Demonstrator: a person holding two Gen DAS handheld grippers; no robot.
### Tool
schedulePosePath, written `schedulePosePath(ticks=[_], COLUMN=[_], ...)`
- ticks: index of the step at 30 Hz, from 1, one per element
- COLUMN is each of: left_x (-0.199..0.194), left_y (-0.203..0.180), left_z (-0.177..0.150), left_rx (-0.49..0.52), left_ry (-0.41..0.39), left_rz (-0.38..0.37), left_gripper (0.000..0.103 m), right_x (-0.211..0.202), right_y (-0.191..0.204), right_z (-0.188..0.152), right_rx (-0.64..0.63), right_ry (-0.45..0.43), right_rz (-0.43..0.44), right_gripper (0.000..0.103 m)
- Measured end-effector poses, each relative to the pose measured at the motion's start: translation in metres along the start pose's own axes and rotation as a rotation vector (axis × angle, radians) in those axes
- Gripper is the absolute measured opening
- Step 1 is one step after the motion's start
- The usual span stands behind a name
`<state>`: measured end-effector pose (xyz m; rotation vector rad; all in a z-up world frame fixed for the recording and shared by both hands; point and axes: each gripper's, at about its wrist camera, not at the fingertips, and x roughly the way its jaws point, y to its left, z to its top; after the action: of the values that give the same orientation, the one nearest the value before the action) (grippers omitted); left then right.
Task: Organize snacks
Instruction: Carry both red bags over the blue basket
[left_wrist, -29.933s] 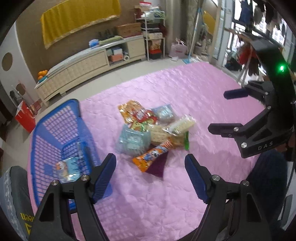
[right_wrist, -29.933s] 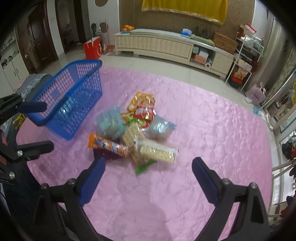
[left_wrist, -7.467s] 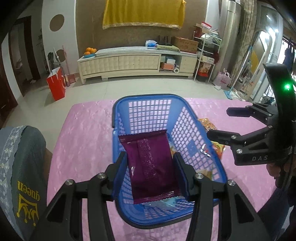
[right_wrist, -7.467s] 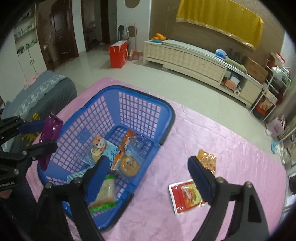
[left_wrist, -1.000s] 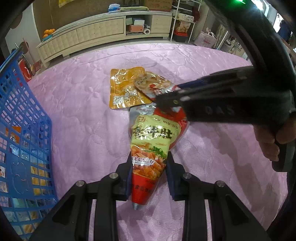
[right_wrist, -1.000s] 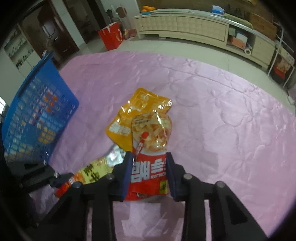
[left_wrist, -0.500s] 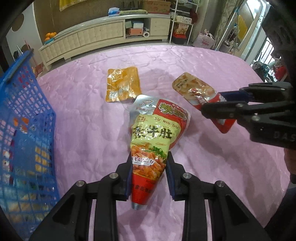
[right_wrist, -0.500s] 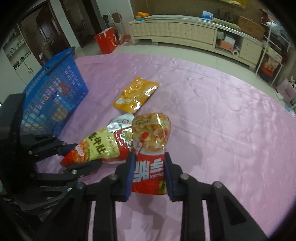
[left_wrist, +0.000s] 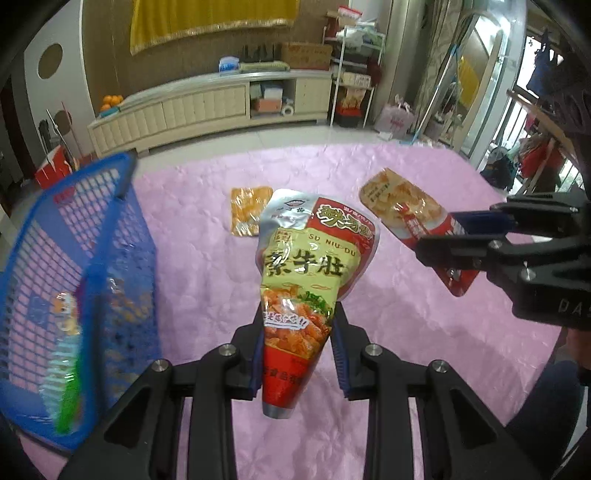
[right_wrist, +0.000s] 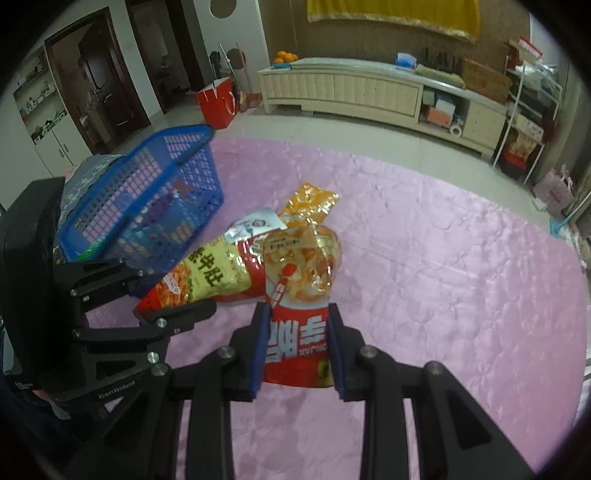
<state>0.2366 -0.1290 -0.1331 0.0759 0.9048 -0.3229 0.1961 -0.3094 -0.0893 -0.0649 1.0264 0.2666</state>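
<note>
In the left wrist view, the left gripper (left_wrist: 298, 349) is clamped on the narrow lower end of a yellow-and-red snack pouch (left_wrist: 314, 266), which stands up above the pink quilted mat (left_wrist: 406, 332). The blue basket (left_wrist: 92, 258) lies to the left, its near wall blurred, with a few packets showing dimly through the mesh. To do this step well, I judge the pouch should be carried over the basket rim and let go only once it is clear of the wall, since the grip is on one end and the wide top may swing. An orange packet (left_wrist: 246, 212) rests on the mat farther off. The right gripper (left_wrist: 443, 240) enters from the right, pinching a red-and-clear pouch (left_wrist: 402, 210); its far end is cut off by the fingers.

In the right wrist view, the right gripper (right_wrist: 297, 345) is closed on the printed lower end of the red-and-clear pouch (right_wrist: 303, 273). The left gripper (right_wrist: 162, 291) is at the left with its yellow-and-red pouch (right_wrist: 210, 277), which overlaps the right one here, so the two should go in one after the other. The orange packet (right_wrist: 308, 205) is half hidden behind both. The basket (right_wrist: 147, 206) sits far left; its contents are hard to make out.
</note>
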Motion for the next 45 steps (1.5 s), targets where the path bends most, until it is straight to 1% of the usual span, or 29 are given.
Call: schedulePosePath(ticks=[4, 10, 17, 25, 31, 36, 45], left_x=[-0.030, -0.080, -0.121, -0.154, -0.165, -0.161, -0.125], left_y=[0.009, 0.027, 0.065, 0.109, 0.140, 0.159, 0.188], left_z=[-0.004, -0.012, -0.012, -0.010, -0.007, -0.001, 0.006], left_rx=[-0.005, 0.026, 0.015, -0.009, -0.012, -0.020, -0.014], left_ry=[-0.041, -0.097, -0.136, -0.152, -0.146, -0.135, -0.064], left_rz=[0.001, 0.017, 0.067, 0.118, 0.158, 0.169, 0.173], left_gripper=[0.028, 0.028, 0.028, 0.028, 0.029, 0.029, 0.031], right_x=[-0.027, -0.055, -0.063, -0.052, -0.034, -0.015, 0.024], right_y=[0.015, 0.041, 0.081, 0.120, 0.136, 0.141, 0.149], right_z=[-0.003, -0.001, 0.020, 0.048, 0.067, 0.079, 0.097], right_rx=[0.007, 0.035, -0.001, -0.030, -0.049, -0.042, -0.022], right_ry=[-0.031, -0.094, -0.136, -0.153, -0.148, -0.134, -0.087], right_rz=[-0.026, -0.002, 0.035, 0.083, 0.103, 0.109, 0.126], right_gripper=[0.034, 0.034, 0.034, 0.034, 0.034, 0.034, 0.034])
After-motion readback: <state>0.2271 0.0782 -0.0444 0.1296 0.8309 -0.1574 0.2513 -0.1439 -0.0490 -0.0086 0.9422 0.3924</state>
